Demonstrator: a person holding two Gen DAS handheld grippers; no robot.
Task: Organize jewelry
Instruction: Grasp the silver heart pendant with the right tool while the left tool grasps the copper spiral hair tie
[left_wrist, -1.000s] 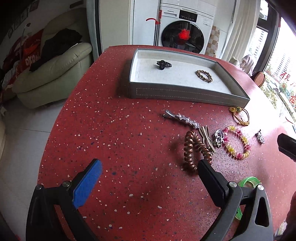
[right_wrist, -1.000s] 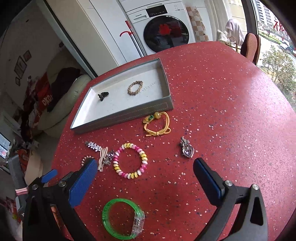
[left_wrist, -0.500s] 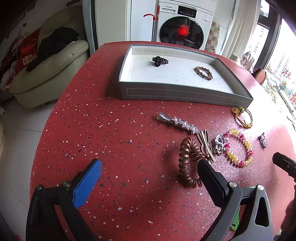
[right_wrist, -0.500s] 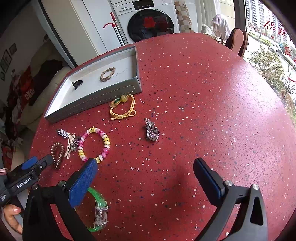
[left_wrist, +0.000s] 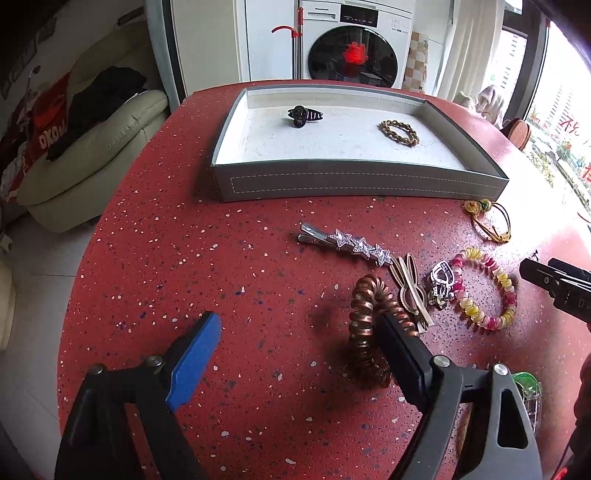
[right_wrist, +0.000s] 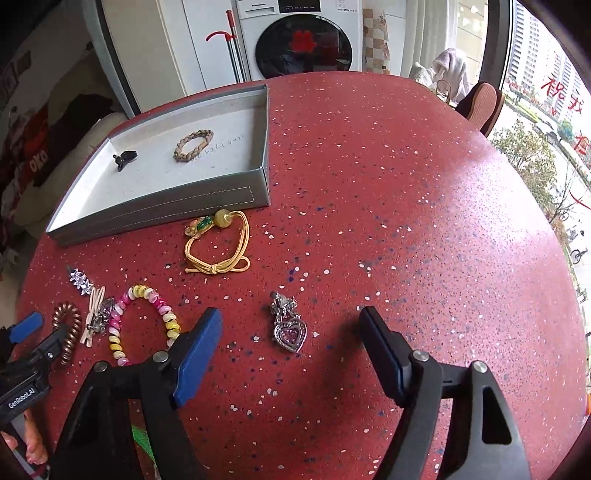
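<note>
While both sets of tongs hang over the red speckled round table (right_wrist: 406, 184), their jaws are closing w/ nothing gripped. Left gripper (left_wrist: 295, 350) has its right finger in front of the copper-brown spiral hair tie (left_wrist: 364, 325); only bare tabletop shows betw. the pads, so it's still apart. Right gripper (right_wrist: 291, 354) straddles the silver heart pendant w/ pink stone (right_wrist: 288, 326), pads not touching it. Grey shallow tray w/ white lining (left_wrist: 362, 181) sits further back, holding a black claw clip (left_wrist: 303, 115) & a braided brown bracelet (left_wrist: 399, 132). Loose in front of it: silver star hair clip (left_wrist: 347, 244), pink-yellow bead bracelet (left_wrist: 484, 291), yellow cord bracelet (right_wrist: 218, 247).
</note>
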